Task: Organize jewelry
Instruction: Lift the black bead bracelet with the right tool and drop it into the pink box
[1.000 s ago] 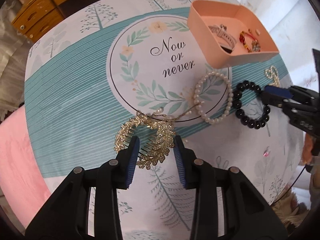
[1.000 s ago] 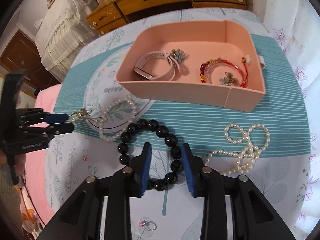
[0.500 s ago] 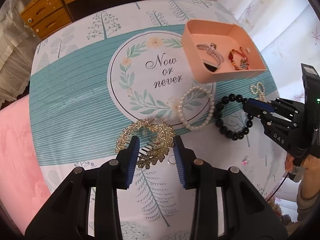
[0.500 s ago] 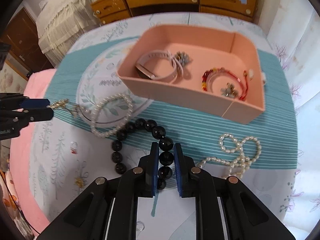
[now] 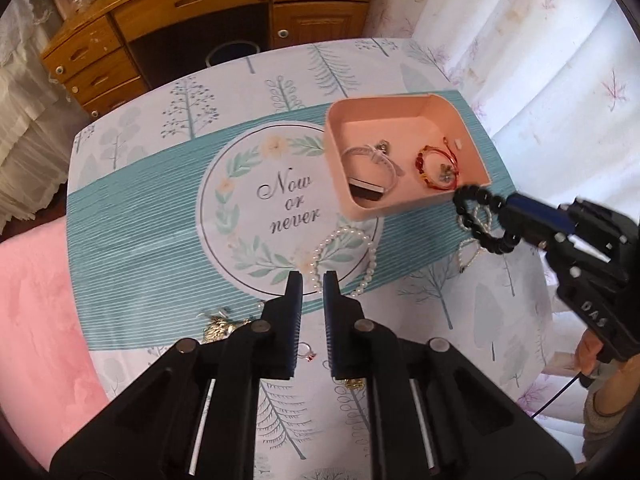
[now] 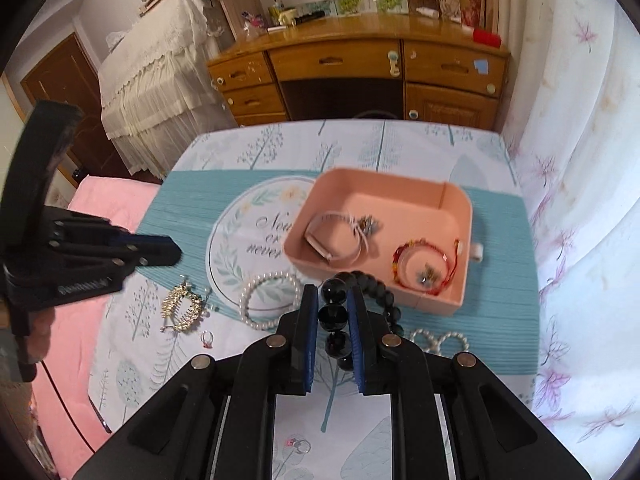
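Observation:
My right gripper (image 6: 333, 300) is shut on a black bead bracelet (image 6: 335, 312) and holds it in the air just before the near wall of the pink tray (image 6: 448, 198); it shows too in the left wrist view (image 5: 476, 216). The tray (image 5: 376, 212) holds a white watch (image 6: 332, 240) and a red bracelet (image 6: 424, 268). My left gripper (image 5: 312, 280) is nearly shut and empty, raised above the table over a pearl bracelet (image 5: 370, 252). A gold leaf hair comb (image 6: 182, 306) lies on the cloth, partly hidden behind my left gripper in the left wrist view (image 5: 218, 324).
A pearl necklace (image 6: 438, 338) lies right of my right gripper. Small rings (image 6: 207, 338) (image 6: 298, 446) lie on the printed tablecloth (image 5: 140, 216). A pink blanket (image 5: 36, 320) lies left of the table. A wooden dresser (image 6: 360, 68) stands behind it.
My right gripper lifted the black bead bracelet off the table toward the tray. My left gripper narrowed, rose and moved away from the gold comb, which stays on the cloth.

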`<state>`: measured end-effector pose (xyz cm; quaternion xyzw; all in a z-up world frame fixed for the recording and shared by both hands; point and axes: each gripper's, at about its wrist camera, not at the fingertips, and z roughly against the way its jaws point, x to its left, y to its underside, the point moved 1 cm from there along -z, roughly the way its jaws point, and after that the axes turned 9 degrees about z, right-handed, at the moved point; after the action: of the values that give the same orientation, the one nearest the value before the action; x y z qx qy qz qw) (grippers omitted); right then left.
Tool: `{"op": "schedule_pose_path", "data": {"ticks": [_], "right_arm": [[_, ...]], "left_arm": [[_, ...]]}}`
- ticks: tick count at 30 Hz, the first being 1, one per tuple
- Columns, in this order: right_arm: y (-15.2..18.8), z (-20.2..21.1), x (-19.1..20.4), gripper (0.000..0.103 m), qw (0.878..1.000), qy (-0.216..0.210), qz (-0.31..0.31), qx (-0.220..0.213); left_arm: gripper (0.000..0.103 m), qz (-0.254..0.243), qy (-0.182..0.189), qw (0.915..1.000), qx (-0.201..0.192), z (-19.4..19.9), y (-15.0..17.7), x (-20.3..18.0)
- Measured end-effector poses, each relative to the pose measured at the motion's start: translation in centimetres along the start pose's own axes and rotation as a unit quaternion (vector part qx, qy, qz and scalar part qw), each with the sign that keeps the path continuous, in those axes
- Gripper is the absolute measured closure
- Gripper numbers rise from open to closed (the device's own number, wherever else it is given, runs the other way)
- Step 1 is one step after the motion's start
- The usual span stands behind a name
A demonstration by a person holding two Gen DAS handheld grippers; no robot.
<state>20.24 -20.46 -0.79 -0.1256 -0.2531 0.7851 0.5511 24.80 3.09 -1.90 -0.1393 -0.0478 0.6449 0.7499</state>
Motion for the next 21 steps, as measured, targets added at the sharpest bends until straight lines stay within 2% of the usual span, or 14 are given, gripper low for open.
{"op": "schedule_pose_path", "data": {"ticks": [3,7,17,21], "right_arm": [[-0.2,0.8,-0.2,0.089,1.000,-0.003,-0.002,-0.006],[-0.6,1.3,-0.5,0.089,1.000,-0.008,-0.009,-0.016],[-4.7,3.2,-1.8,0.089,0.998,0.006,-0.018,-0.061],[-6.7,2.5,-2.9,0.089,0.997,0.010,-0.034,-0.066]], "left_arm": [[0.095,-0.018,0.003,0.9997,0.014,-0.8,0.3,-0.6],[0.094,-0.019,-0.012,0.9995,0.022,-1.9,1.0,0.4],[0.094,0.033,-0.045,0.9975,0.043,-4.0,4.0,7.3],[0.094,0.064,-0.042,0.9959,0.049,-4.6,5.3,9.7]]}}
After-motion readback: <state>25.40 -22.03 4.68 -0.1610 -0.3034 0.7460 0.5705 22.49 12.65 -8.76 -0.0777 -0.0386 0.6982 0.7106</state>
